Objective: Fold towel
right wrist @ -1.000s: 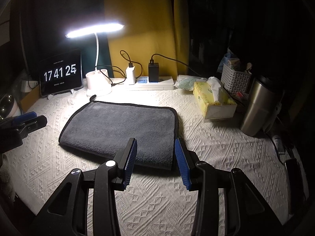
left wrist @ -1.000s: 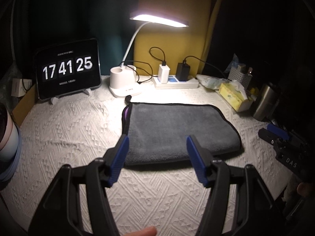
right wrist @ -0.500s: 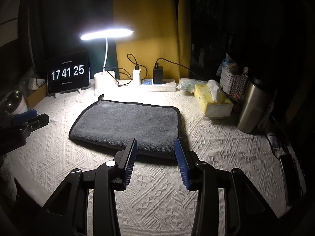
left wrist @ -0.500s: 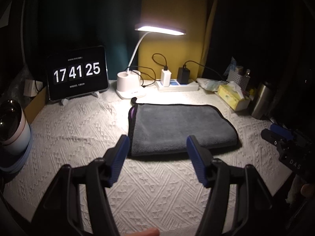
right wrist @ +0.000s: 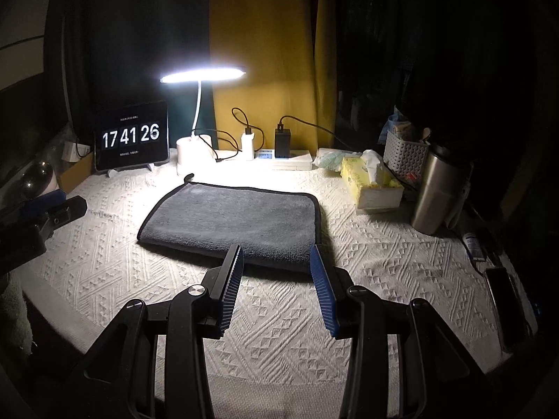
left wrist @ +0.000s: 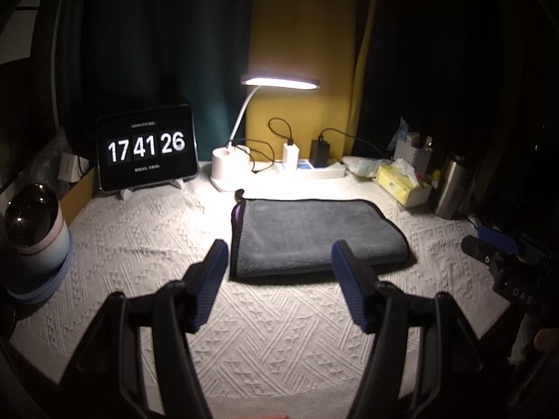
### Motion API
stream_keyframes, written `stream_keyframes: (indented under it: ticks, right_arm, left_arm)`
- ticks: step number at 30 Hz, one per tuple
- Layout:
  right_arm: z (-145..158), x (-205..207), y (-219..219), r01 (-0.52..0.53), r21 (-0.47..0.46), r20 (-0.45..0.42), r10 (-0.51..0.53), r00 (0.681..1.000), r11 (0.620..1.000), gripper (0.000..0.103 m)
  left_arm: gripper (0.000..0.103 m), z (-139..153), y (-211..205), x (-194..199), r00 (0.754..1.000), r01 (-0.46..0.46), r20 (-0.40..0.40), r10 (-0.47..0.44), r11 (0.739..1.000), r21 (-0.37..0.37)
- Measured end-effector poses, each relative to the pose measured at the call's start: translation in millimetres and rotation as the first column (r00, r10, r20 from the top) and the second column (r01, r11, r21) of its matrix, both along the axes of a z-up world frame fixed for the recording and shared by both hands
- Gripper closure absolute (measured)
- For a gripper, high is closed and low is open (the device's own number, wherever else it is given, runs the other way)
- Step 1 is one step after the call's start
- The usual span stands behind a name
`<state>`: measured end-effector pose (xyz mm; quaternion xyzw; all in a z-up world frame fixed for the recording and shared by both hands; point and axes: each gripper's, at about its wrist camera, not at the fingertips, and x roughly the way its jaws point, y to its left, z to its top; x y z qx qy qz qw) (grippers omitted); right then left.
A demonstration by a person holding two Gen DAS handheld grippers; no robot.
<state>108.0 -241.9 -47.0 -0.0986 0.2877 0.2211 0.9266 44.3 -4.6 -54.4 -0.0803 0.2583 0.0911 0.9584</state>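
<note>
A grey towel [left wrist: 314, 234] with black edging lies folded flat on the white textured tablecloth; it also shows in the right wrist view [right wrist: 234, 221]. A purple inner layer shows at its left edge. My left gripper [left wrist: 279, 255] is open and empty, held above the cloth short of the towel's near edge. My right gripper [right wrist: 276, 256] is open and empty, just short of the towel's near right corner. Each gripper shows at the edge of the other's view.
At the back stand a tablet clock [left wrist: 146, 152], a lit desk lamp [left wrist: 230, 167] and a power strip [left wrist: 314, 171]. A tissue box [right wrist: 370, 183], steel tumbler [right wrist: 436, 192] and basket [right wrist: 405, 155] are at the right. A mug [left wrist: 35, 230] stands left, a phone [right wrist: 503, 300] at the right edge.
Both grippers have pulled back and up from the towel, which now looks smaller and farther. The towel has not moved. The clock reads 17:41:26.
</note>
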Motion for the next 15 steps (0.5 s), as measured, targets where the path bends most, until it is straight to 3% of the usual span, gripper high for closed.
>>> stream_keyframes:
  ticks: [15]
  right_arm:
    - [16.5,-35.9,-6.3,-0.01,0.028,0.053,0.008,0.999,1.0,0.061]
  left_arm:
    - [0.038,15.7,-6.9,-40.1,0.996,-0.007,0.084,0.006,1.0,0.01]
